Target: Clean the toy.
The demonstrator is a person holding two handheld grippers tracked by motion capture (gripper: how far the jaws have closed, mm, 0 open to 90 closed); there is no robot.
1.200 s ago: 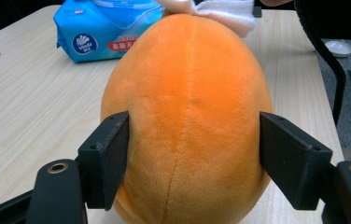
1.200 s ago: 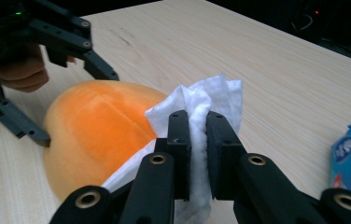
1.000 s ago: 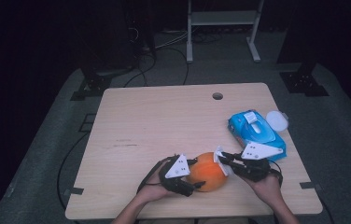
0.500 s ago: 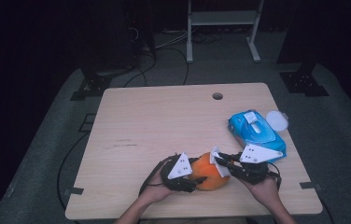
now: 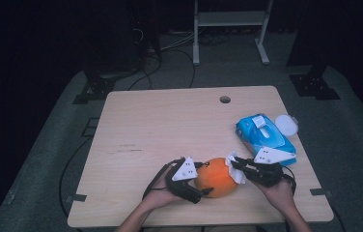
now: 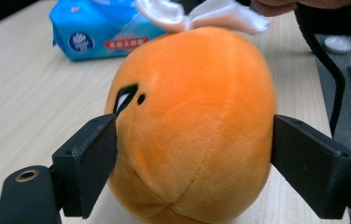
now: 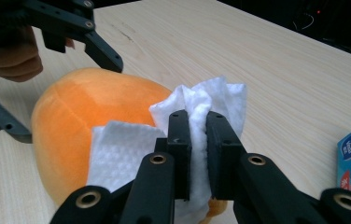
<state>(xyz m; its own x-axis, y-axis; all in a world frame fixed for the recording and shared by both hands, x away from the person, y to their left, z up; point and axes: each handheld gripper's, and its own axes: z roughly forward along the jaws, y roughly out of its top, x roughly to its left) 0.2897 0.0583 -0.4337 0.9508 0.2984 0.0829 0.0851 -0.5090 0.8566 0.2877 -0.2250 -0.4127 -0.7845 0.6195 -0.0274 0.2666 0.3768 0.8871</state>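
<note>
1. The orange plush toy (image 5: 216, 177) is seen at the lower centre of the high view, on the table (image 5: 170, 125).
2. It is clasped by the left gripper (image 6: 192, 154), whose jaws have just been opening.
3. A white wipe (image 7: 201, 121) is pinched by the right gripper (image 7: 198, 140) against the toy.

We see a round white-on-blue flower logo and a red band of small unreadable characters on the blue wipes pack (image 6: 103, 32).
</note>
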